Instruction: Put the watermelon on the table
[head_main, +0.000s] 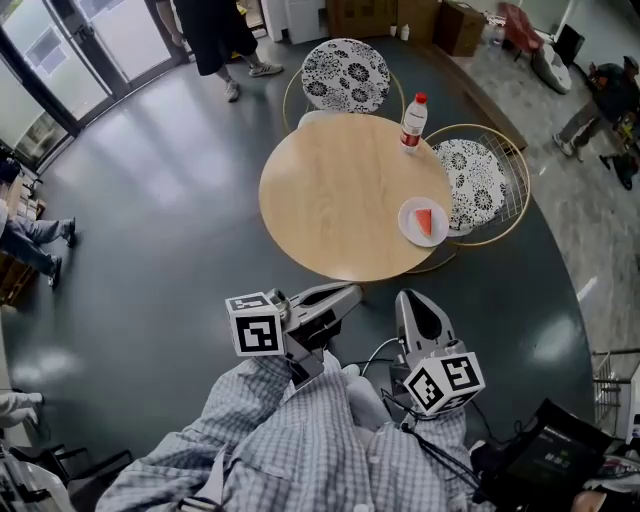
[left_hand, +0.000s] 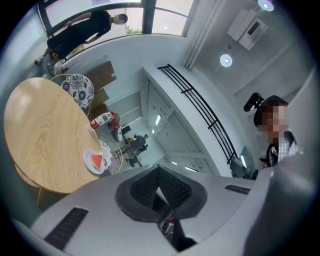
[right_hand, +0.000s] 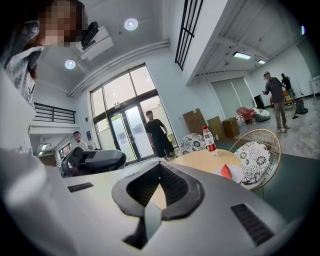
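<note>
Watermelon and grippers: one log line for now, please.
watermelon: on plate, on table | left gripper: shut, empty, short of table | right gripper: shut, empty, short of table

2 pale grey grippers are seen, the left gripper (head_main: 350, 292) and the right gripper (head_main: 410, 299), each fitted with a white cube (head_main: 256, 325) printed with black square markers. dark ribbed pads (left_hand: 176, 188) are set inside the jaws. blue-and-white checked sleeves (head_main: 290, 440) are worn, and thin black cables (head_main: 445, 455) are attached.
</note>
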